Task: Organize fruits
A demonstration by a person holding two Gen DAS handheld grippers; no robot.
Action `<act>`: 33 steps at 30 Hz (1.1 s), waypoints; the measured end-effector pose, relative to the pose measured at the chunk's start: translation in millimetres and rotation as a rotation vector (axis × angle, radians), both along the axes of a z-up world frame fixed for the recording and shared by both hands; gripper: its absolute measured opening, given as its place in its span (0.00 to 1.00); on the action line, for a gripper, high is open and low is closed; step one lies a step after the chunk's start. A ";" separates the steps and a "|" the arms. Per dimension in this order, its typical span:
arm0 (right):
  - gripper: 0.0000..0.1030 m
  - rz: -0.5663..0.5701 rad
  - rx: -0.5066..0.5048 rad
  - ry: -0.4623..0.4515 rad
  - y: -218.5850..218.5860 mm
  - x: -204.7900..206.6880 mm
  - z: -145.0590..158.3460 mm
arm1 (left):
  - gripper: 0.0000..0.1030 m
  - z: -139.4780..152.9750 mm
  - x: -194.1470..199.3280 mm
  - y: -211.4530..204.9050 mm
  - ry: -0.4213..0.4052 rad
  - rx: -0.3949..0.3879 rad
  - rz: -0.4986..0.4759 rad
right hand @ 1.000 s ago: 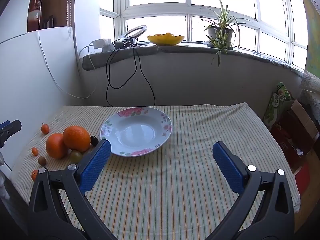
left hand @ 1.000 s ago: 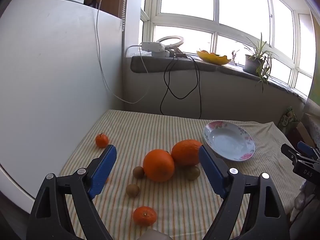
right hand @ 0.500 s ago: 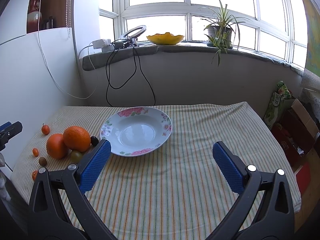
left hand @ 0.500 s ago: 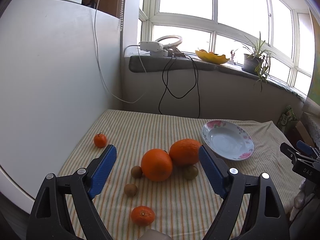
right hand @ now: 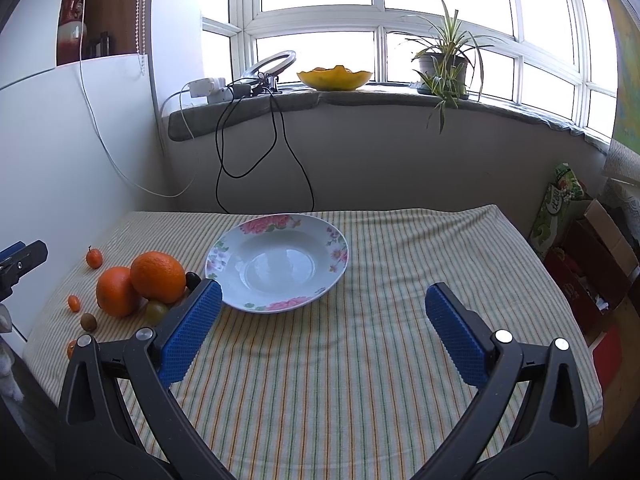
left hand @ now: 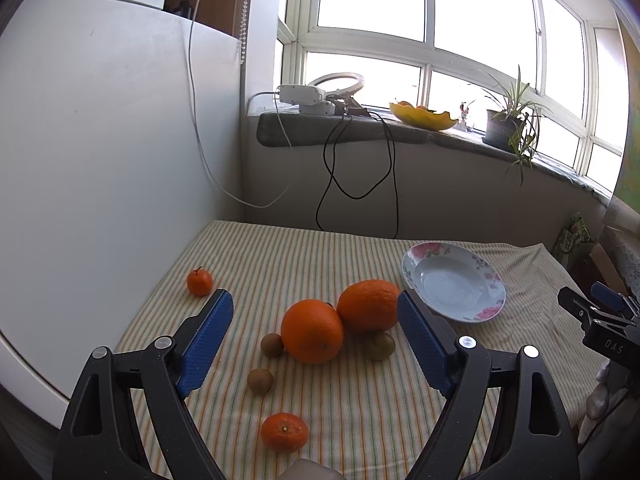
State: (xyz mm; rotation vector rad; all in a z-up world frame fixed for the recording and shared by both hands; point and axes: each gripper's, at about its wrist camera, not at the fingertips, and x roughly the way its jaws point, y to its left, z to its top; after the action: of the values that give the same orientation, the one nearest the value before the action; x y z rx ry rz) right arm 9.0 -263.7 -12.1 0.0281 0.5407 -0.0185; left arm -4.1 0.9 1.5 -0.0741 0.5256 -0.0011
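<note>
Your left gripper (left hand: 316,340) hung over the near edge of the striped tablecloth (left hand: 360,400), its blue fingers (left hand: 206,338) wide apart, nothing between them. Your right gripper (right hand: 320,328) was the same: fingers (right hand: 190,328) spread, holding nothing, over bare cloth on the near side of the plate (right hand: 276,266).

Taking the plate as landmark, near to far. Nearest you and well to the plate's left lay a small tangerine (left hand: 285,432). Farther in, one brown kiwi (left hand: 260,380), then a second kiwi (left hand: 272,345) touching the front orange (left hand: 312,336). A greenish fruit (left hand: 379,346) sat just in front of the back orange (left hand: 369,306); can't tell if it's a kiwi. The two oranges touched each other, and the back one sat just beside the plate's left rim. A small dark fruit (right hand: 193,279) was tucked between that orange and the plate. Farthest left of the plate, near the white wall panel (left hand: 100,140), sat another small tangerine (left hand: 199,282) with a stem.

The plate itself was floral-rimmed and held no fruit. Behind it, on the windowsill (right hand: 360,100), were a yellow bowl (right hand: 335,78) and a potted plant (right hand: 444,64).
</note>
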 end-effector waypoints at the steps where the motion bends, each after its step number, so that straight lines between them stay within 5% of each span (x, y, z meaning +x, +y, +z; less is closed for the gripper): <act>1: 1.00 0.000 0.000 0.001 0.0 0.1 -0.2 | 0.82 0.0 -0.3 0.1 0.000 0.000 0.000; 33: 1.00 0.013 -0.001 0.002 5.8 1.0 2.6 | 0.82 -0.5 2.3 -2.3 -0.002 0.002 -0.011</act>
State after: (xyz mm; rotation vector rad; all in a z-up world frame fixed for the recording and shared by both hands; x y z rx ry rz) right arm 10.0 -257.9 -9.6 0.0234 0.5430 -0.0062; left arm -1.7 -1.4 1.0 -0.0692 0.5242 -0.0110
